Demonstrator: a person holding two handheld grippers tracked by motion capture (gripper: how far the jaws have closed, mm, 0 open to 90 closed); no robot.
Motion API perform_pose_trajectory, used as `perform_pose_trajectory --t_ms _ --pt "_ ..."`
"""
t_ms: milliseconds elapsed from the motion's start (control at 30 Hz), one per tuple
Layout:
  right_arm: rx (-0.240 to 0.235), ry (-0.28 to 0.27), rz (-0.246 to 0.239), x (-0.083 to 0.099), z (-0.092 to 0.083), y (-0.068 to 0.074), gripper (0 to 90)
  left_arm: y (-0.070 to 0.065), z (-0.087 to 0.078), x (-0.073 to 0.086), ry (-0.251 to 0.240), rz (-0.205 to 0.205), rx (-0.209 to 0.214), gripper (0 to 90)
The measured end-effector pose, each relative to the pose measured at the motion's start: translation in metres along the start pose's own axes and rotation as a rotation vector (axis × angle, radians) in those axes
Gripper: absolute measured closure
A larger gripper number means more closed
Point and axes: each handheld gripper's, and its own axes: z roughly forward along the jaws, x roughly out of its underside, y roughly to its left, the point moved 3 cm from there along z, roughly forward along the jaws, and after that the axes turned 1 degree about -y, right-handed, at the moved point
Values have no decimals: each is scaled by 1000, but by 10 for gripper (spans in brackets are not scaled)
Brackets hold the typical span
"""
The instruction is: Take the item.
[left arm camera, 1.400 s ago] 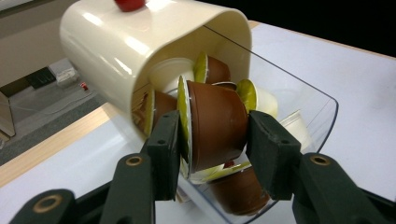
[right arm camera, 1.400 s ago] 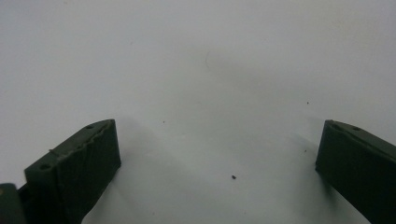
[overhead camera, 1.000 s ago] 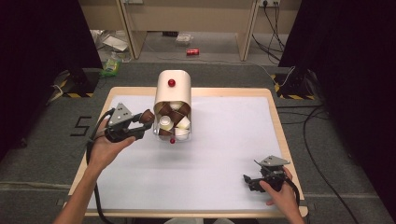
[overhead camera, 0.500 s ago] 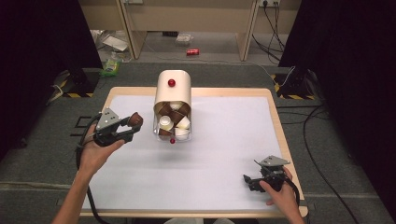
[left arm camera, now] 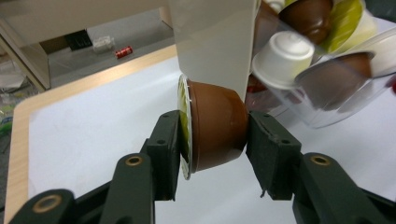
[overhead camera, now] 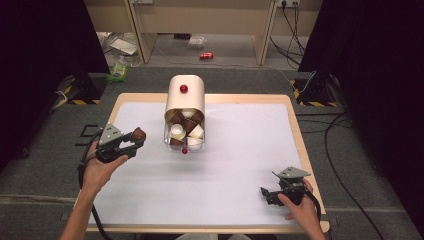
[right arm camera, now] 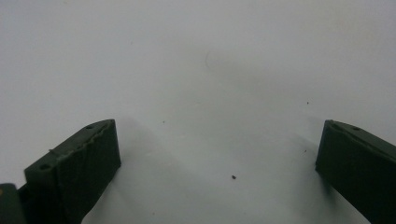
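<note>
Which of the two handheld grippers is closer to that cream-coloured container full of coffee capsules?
The left. The left gripper, clamping a brown coffee capsule, sits just left of the cream capsule container lying on its side. The right gripper rests open near the table's front right corner, much farther off.

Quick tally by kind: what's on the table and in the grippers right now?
Grippers: 2 (left gripper, right gripper)
Capsule container: 1
Brown capsule held in the left gripper: 1
Total: 4; capsules inside the container not counted, too crowded.

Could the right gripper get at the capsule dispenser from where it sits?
Probably yes: the right gripper rests open at the near right corner, with bare white table between it and the capsule dispenser.
</note>
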Motion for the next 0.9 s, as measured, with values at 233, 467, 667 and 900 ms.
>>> perform_pose_trajectory --t_ms 233,467,667,900 --pt "0 0 0 0 0 0 4 8 9 20 36 -28 -20 552" --pt "0 0 0 0 0 0 4 17 20 41 75 -62 -35 552" --pt "0 0 0 0 0 0 4 20 27 50 102 -66 -47 551" --pt "1 -1 0 0 0 0 4 23 37 62 137 -79 -56 551"
